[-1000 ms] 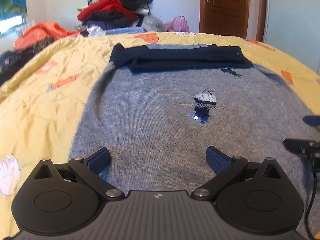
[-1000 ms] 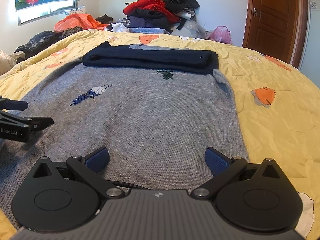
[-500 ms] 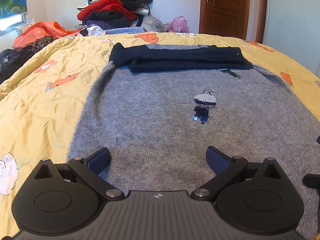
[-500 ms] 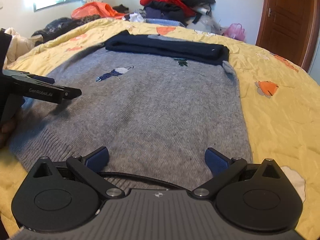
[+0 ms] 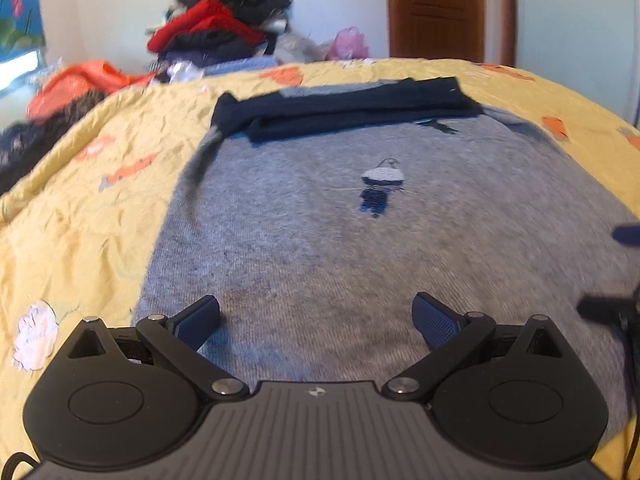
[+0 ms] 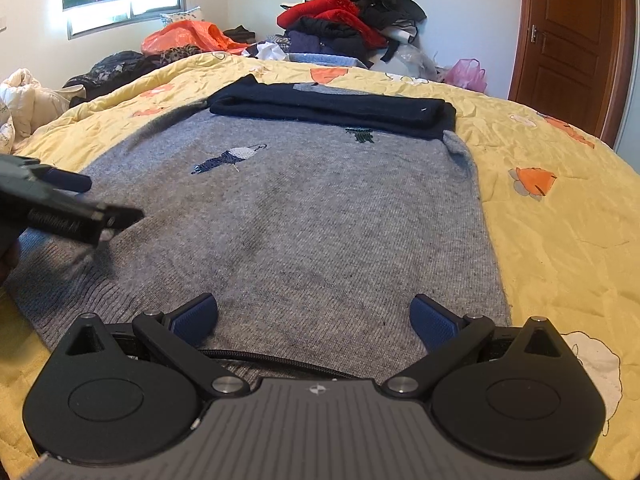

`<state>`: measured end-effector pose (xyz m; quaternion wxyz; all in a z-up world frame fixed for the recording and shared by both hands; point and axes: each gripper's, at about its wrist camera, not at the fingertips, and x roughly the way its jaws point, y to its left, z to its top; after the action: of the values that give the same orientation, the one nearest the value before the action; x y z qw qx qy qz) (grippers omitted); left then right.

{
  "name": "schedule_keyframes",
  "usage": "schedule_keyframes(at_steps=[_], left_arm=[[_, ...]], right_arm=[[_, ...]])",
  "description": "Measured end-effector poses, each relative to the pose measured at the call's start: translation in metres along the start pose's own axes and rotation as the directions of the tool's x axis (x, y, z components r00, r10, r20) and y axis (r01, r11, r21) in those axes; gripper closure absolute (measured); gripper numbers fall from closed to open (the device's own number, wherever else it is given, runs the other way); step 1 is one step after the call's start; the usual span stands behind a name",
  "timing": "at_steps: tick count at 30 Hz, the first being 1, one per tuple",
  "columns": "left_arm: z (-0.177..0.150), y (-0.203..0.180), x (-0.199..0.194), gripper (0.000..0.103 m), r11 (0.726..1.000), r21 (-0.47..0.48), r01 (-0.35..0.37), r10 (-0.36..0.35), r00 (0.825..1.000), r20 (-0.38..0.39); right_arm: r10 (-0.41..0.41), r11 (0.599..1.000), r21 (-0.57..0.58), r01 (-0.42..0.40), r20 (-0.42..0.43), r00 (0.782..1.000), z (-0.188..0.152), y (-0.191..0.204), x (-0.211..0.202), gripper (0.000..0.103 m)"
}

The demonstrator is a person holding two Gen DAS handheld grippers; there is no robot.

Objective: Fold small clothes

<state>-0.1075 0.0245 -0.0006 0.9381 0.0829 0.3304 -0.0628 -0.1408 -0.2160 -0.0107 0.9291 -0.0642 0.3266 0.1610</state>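
Grey knitted sweater [image 6: 304, 216] with navy sleeves lies flat on the yellow quilted bed [image 6: 560, 208]. My left tongs [image 5: 316, 320] and right tongs [image 6: 314, 318] gape empty over its hem. Soft, limp knit; I'd pinch the ribbed hem corners.

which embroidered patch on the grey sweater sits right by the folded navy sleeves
The small green patch, just below the navy sleeves; the blue-and-white bird patch lies lower down.
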Motion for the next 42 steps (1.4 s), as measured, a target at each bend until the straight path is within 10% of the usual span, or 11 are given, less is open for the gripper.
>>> schedule_keyframes(at_steps=[42], left_arm=[[-0.002, 0.013, 0.003, 0.0, 0.995, -0.092, 0.028, -0.029, 1.0, -0.013]], right_arm=[[0.006, 1.0, -0.009, -0.006, -0.023, 1.0, -0.003, 0.004, -0.009, 0.0]])
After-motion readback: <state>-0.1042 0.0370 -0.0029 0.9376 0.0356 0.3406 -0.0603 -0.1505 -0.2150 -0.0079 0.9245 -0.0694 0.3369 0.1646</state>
